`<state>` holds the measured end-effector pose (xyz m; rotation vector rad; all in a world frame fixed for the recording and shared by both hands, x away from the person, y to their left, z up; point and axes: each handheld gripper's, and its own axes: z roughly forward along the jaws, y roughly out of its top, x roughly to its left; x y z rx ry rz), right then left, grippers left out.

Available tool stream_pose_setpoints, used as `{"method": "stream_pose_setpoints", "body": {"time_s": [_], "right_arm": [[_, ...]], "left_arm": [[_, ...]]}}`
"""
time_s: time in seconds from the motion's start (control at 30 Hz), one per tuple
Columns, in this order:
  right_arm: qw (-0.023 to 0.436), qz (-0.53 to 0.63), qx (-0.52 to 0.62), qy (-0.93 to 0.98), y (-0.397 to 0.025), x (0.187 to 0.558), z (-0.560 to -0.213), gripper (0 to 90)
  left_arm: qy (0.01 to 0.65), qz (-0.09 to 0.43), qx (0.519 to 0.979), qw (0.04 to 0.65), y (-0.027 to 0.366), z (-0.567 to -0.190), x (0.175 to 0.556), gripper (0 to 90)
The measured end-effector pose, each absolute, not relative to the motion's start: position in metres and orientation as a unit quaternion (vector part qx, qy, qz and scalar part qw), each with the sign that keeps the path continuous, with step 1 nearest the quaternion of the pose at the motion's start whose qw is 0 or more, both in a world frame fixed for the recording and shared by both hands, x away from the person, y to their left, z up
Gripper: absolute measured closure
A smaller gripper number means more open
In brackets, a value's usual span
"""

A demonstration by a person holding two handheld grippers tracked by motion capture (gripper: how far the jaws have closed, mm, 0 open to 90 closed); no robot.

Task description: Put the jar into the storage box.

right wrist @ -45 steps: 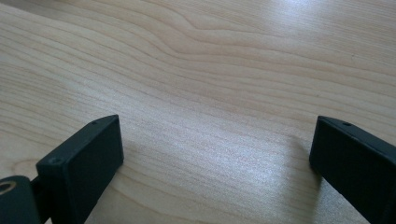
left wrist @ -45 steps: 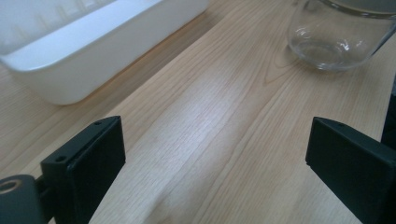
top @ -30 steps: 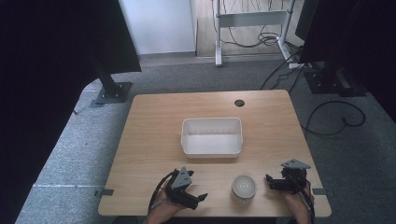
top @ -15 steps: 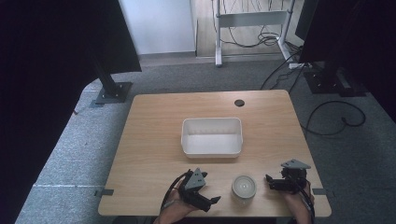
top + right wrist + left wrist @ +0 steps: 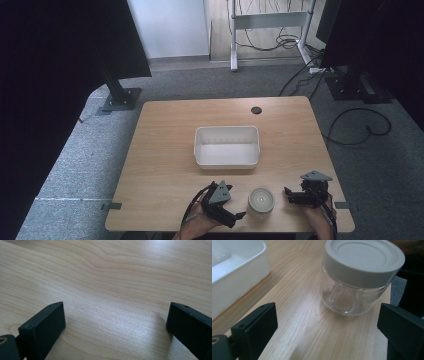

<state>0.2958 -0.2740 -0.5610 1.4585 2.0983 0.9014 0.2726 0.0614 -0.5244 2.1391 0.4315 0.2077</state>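
A wooden table (image 5: 165, 150) seen from above, with a person's forearms entering at the near edge. Near the table's middle sits an empty white rectangular tub (image 5: 227, 146). Close to the near edge, between the two hand-held tools, stands a small clear glass jar (image 5: 261, 202) with a pale grey screw lid (image 5: 364, 258), upright and apparently empty.

The left gripper (image 5: 236, 218) has shifted rightward over the past second, from well left of the jar to just beside it, and now points at it. In the left gripper view the jaws are spread wide, with the jar ahead and between them but not yet touched; nothing is held. A corner of the tub lies at the upper left of that view.

The right gripper (image 5: 291, 195) has stayed where it was, just right of the jar. Its jaws are also spread wide, over bare wood (image 5: 112, 290), and it is empty.

The left tool's approach suggests the jar is about to be grasped, perhaps for placing in the tub.
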Motion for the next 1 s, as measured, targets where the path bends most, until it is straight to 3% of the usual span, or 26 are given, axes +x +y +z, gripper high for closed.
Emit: {"method": "stream_pose_setpoints", "body": {"time_s": [1.0], "right_arm": [[0.214,0.326,0.523,0.758,-0.274,0.296,-0.561,1.7]], "left_arm": [[0.141,0.075,0.878,0.452,0.010,-0.533,0.270,3.6]]}}
